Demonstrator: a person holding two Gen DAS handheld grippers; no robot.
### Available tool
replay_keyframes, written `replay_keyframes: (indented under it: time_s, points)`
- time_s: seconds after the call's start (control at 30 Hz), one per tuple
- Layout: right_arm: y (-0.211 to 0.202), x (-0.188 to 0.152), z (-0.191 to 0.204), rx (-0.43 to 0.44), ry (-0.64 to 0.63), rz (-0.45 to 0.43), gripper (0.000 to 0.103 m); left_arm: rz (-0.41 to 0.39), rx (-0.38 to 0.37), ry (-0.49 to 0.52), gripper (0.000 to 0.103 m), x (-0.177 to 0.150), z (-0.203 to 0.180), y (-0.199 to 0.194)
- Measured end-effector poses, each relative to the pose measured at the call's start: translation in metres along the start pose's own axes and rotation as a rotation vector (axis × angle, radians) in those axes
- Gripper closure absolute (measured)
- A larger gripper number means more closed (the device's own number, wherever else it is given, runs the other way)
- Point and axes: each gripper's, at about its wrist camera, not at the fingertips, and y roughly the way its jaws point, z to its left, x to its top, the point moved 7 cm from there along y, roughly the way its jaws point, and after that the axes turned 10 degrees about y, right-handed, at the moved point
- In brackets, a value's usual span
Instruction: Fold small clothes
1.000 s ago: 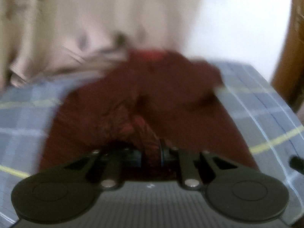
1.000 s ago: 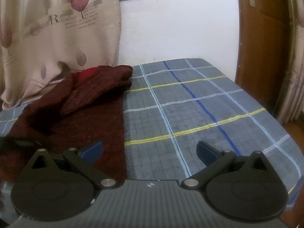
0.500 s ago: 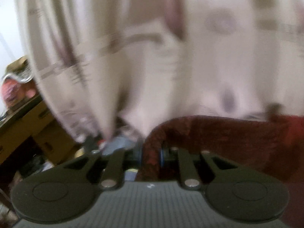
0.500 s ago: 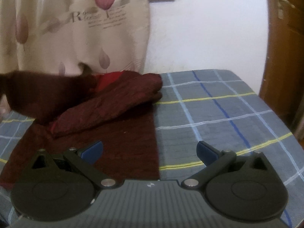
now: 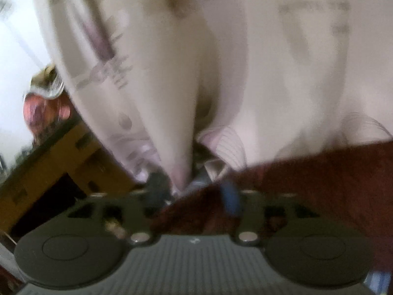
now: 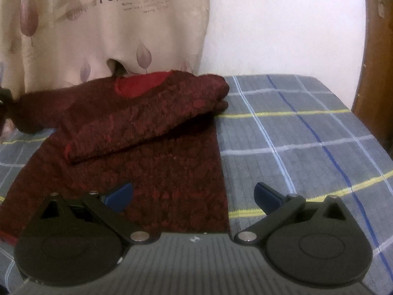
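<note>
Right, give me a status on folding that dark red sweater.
Done: one sleeve already lies folded diagonally across the dark red sweater on the plaid bedsheet.

In hand: the left gripper has the other sleeve between its fingers; blur hides how firmly. The right gripper is open, holding nothing.

Left: lay that sleeve across, then fold the body, which is flat at full length.

"Roma…" in big print on beige curtain (image 6: pixel 110 24), rest illegible

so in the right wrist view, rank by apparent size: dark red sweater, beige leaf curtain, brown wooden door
1. beige leaf curtain, dark red knitted sweater: too alike to rank
2. brown wooden door, cut off by the frame
</note>
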Motion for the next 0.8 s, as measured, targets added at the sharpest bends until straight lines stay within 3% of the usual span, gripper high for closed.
replay_keyframes:
  time_s: [0.03,0.17,0.3,0.4,0.57,0.63,0.8]
  points:
    - [0.0,0.003,0.0,0.005,-0.007,-0.009,0.0,-0.008,-0.029,-0.085,0.012,-0.006,0.012,0.002]
    - [0.007,0.018,0.009,0.048,-0.044,-0.036,0.0,-0.027,-0.142,-0.294,0.011,-0.019,0.055,0.012]
    - [0.025,0.027,0.04,0.084,-0.211,-0.062,0.0,-0.08,-0.107,-0.292,0.011,-0.03,0.091,-0.006]
    - [0.042,0.028,0.071,0.123,-0.372,-0.086,0.0,-0.099,-0.141,-0.311,0.011,-0.049,0.101,-0.039]
    - [0.074,0.018,0.119,0.196,-0.597,-0.1,0.001,-0.125,-0.345,-0.35,0.011,-0.114,0.078,-0.113]
    - [0.085,0.012,0.134,0.198,-0.689,-0.122,0.006,-0.15,-0.426,-0.337,0.011,-0.143,0.06,-0.142]
    - [0.113,0.003,0.163,0.193,-0.84,-0.112,0.016,-0.117,-0.57,-0.332,0.011,-0.185,0.016,-0.169]
